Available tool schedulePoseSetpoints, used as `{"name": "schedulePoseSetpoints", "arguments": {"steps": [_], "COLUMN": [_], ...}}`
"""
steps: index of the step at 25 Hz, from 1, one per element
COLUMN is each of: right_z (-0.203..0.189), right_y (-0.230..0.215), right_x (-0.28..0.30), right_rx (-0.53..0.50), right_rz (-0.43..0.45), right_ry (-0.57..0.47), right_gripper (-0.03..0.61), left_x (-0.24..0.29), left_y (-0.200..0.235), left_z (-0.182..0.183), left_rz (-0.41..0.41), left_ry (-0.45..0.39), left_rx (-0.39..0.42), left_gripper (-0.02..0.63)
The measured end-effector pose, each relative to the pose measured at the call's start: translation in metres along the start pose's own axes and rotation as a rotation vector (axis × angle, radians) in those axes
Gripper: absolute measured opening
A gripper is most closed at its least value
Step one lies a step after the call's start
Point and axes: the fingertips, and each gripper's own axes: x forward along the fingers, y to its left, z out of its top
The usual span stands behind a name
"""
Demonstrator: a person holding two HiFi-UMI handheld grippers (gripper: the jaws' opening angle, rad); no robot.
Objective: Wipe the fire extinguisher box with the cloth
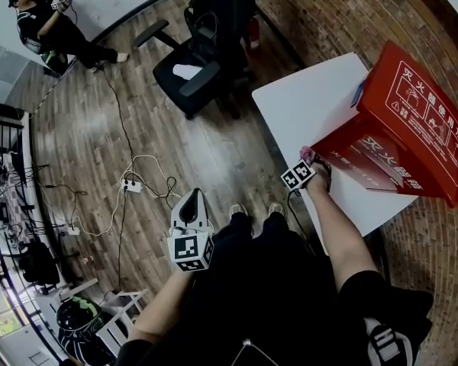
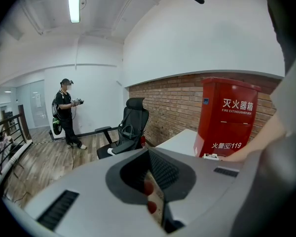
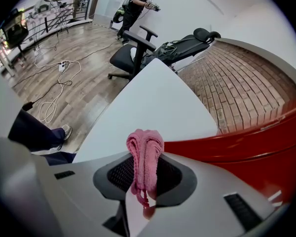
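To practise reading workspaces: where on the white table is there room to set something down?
White table: bare between the black office chair's side and the red fire extinguisher box. Crowded beside the box, by the right gripper and pink cloth.

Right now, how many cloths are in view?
1: the pink cloth, pinched in the right gripper beside the red box. A white patch on the chair seat is too small to identify.
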Motion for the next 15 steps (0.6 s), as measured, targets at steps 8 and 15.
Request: {"name": "schedulePoseSetpoints", "arguments": {"steps": [8, 15], "right_z": [-0.008, -0.027], "right_y": [0.002, 0.000], "right_x": [-0.003, -0.005], "right_rx": [-0.017, -0.003], "right_rz": [-0.018, -0.022], "right_ry": [-0.005, 0.007], "right_gripper": [0.103, 0.103], "left_x": [-0.001, 0.002], "left_y": [-0.003, -0.012], "left_z": [0.000, 0.001], "left_rz": [-0.011, -0.036], "left_ry": [-0.003, -0.003], "left_rx": [0.005, 0.016], "left_gripper": [0.028, 0.028]}}
